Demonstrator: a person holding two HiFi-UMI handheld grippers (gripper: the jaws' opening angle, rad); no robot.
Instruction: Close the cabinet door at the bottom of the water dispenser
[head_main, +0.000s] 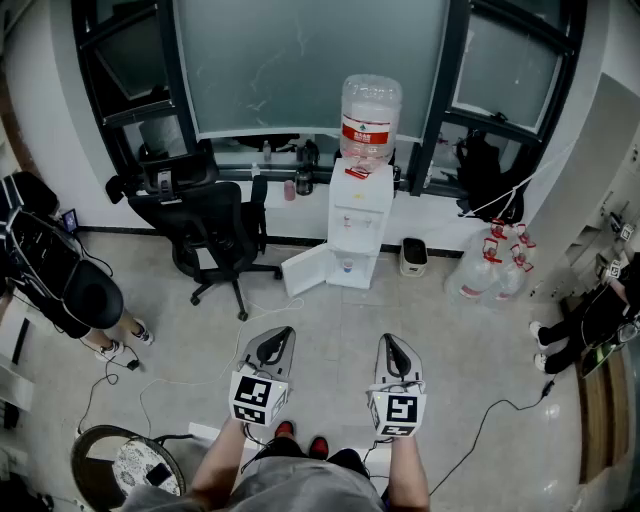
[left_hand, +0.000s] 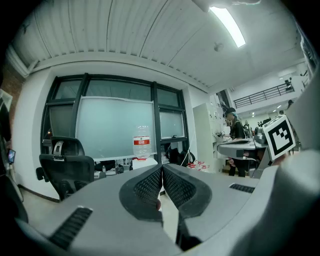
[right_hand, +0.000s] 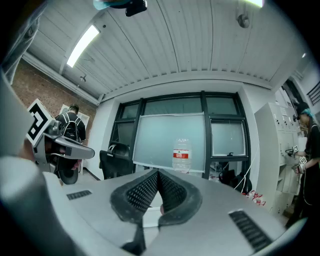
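While empty, right gripper (head_main: 393, 342) level.

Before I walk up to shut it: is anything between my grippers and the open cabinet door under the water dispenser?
Nothing visible does. The floor from the left gripper and right gripper to the cabinet door is bare; the office chair stands off to the door's left, outside its swing shut.

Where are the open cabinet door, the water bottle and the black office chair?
cabinet door (head_main: 305, 270), head view, middle of its swung-out white panel.
water bottle (head_main: 371, 108), head view, clear body above red label.
office chair (head_main: 210, 230), head view, black seat.
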